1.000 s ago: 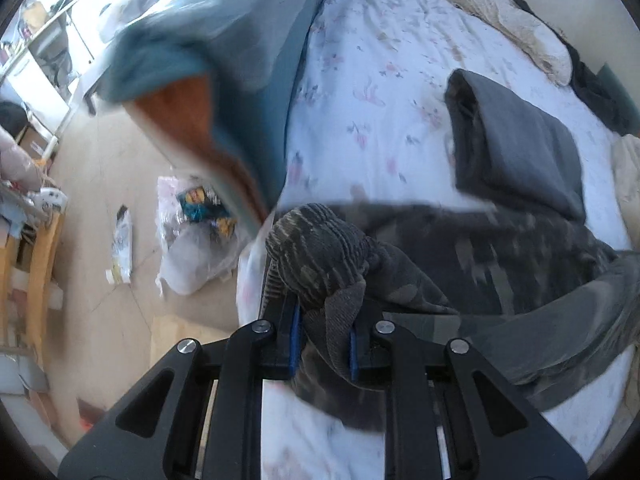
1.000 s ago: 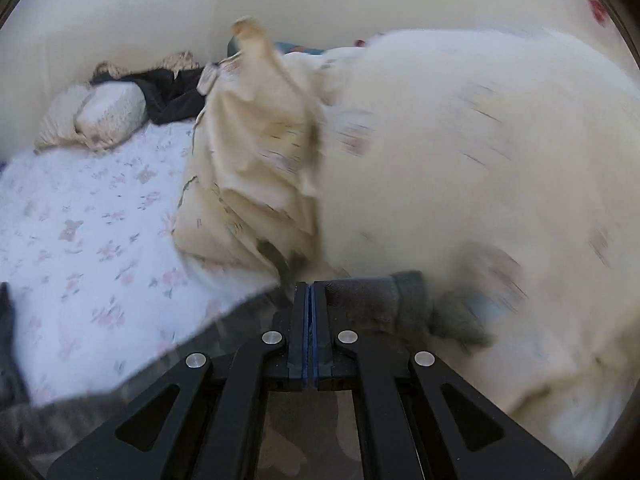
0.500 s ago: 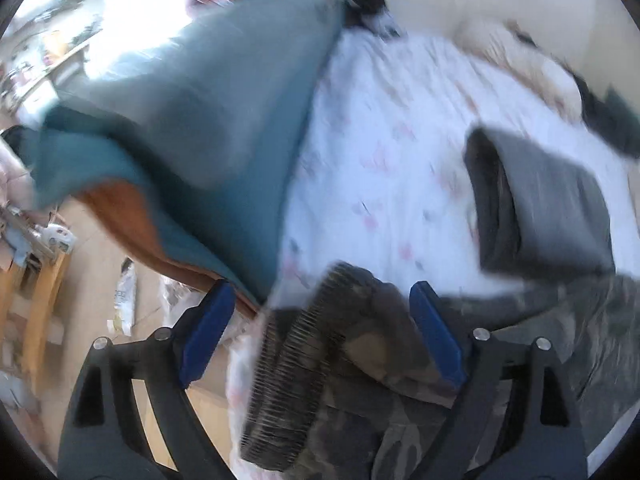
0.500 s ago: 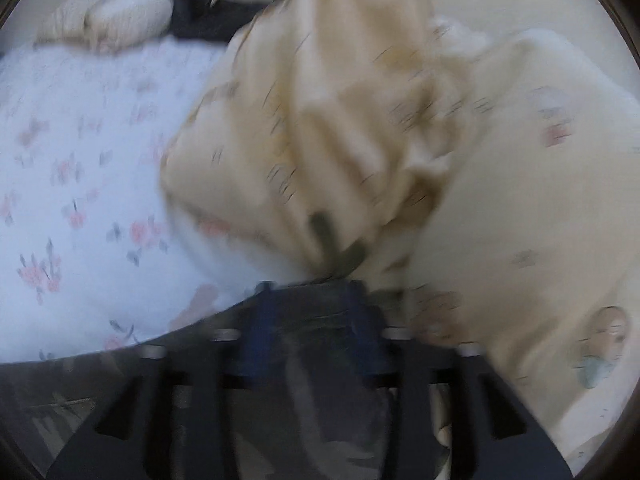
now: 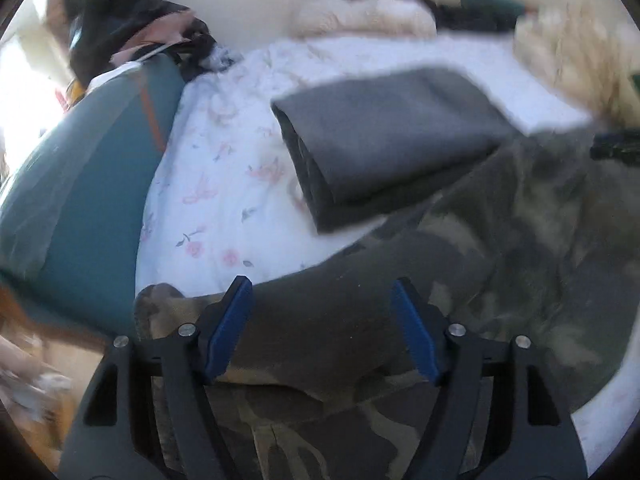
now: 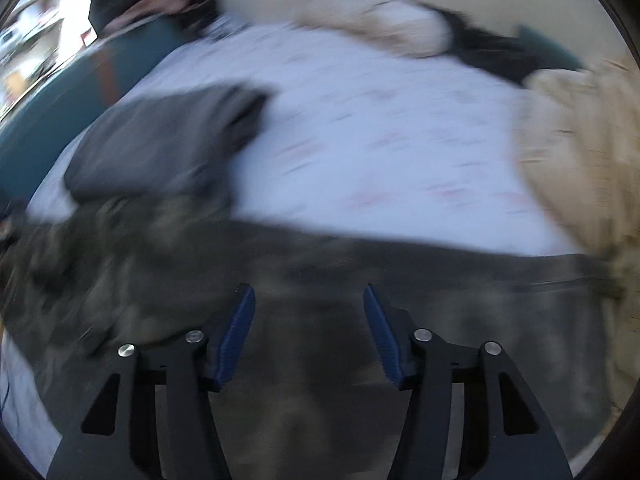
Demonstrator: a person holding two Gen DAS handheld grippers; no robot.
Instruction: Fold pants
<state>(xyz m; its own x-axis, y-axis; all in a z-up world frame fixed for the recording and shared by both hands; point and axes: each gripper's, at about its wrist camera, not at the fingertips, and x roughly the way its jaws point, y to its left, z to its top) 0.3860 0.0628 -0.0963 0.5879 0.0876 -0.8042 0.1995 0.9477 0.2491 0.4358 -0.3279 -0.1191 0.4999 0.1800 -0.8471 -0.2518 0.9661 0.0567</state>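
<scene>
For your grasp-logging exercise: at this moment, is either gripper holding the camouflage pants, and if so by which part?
Nothing is held. The left gripper and right gripper are both open above the camouflage pants, fabric lying unpinched between the fingers.

— Where are the camouflage pants?
— They lie spread on the bed, under and ahead of the left hand-held gripper, reaching to its right.
— How do they look?
— Dark olive and grey, wrinkled, with a ribbed cuff on its left.

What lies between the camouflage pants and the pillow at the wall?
In the left wrist view, the folded grey garment on the flowered sheet lies between the camouflage pants and the pillow.
</scene>
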